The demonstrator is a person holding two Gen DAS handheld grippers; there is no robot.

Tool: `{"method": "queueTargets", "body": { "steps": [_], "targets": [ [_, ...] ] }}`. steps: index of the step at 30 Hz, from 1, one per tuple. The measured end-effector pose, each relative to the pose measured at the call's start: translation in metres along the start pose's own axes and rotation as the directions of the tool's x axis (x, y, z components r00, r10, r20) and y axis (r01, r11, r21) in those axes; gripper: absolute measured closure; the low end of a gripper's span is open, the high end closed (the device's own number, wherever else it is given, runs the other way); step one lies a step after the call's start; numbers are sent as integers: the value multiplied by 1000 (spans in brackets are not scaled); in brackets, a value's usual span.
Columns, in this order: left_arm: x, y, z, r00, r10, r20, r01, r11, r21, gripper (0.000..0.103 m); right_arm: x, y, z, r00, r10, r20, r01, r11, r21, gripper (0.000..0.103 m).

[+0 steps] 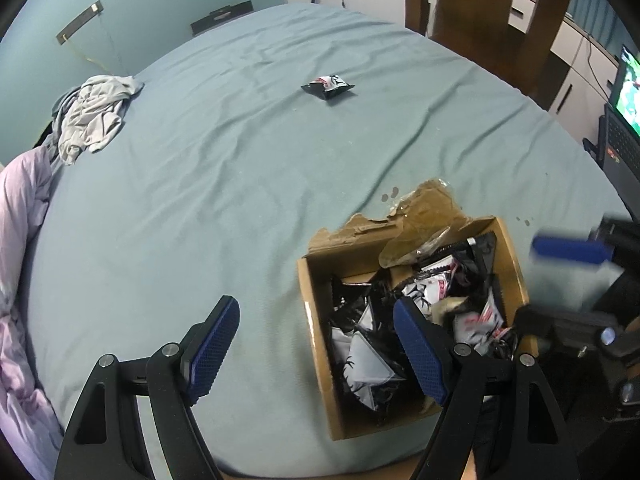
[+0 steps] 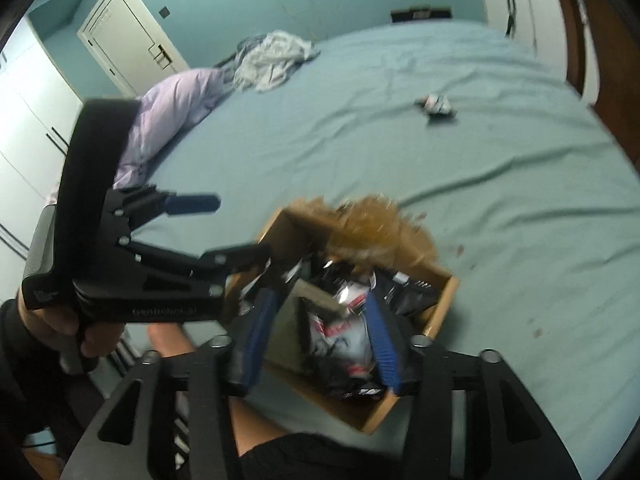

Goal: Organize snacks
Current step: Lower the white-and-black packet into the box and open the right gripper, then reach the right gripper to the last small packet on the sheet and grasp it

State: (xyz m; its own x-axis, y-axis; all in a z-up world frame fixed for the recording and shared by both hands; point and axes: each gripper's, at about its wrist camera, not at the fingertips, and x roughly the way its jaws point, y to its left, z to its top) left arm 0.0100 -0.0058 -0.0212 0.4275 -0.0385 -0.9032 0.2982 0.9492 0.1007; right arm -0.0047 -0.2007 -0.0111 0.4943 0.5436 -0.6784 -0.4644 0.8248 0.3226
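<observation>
An open cardboard box (image 1: 316, 320) holds several black-and-white snack packets (image 1: 364, 364) near the bed's front edge. It also shows in the right wrist view (image 2: 444, 300). One loose snack packet (image 1: 328, 86) lies far out on the sheet, and in the right wrist view (image 2: 438, 106). My left gripper (image 1: 316, 344) is open and empty, left finger over the sheet, right finger over the box. My right gripper (image 2: 320, 332) is open above the box, with a packet (image 2: 344, 340) showing between its fingers; contact is unclear.
A teal sheet (image 1: 200, 200) covers the bed. Crumpled grey clothes (image 1: 92, 116) and a lilac duvet (image 1: 20, 240) lie at the left. A wooden headboard (image 1: 480, 12) stands behind. A laptop (image 1: 628, 120) sits at the right. The box has a torn flap (image 1: 420, 204).
</observation>
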Motion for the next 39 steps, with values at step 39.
{"method": "queueTargets", "body": {
  "steps": [39],
  "targets": [
    [5,-7,9,993,-80,-90,81,997,8,23,46,-57,91,960,-234,-156,251,963,100,35]
  ]
}}
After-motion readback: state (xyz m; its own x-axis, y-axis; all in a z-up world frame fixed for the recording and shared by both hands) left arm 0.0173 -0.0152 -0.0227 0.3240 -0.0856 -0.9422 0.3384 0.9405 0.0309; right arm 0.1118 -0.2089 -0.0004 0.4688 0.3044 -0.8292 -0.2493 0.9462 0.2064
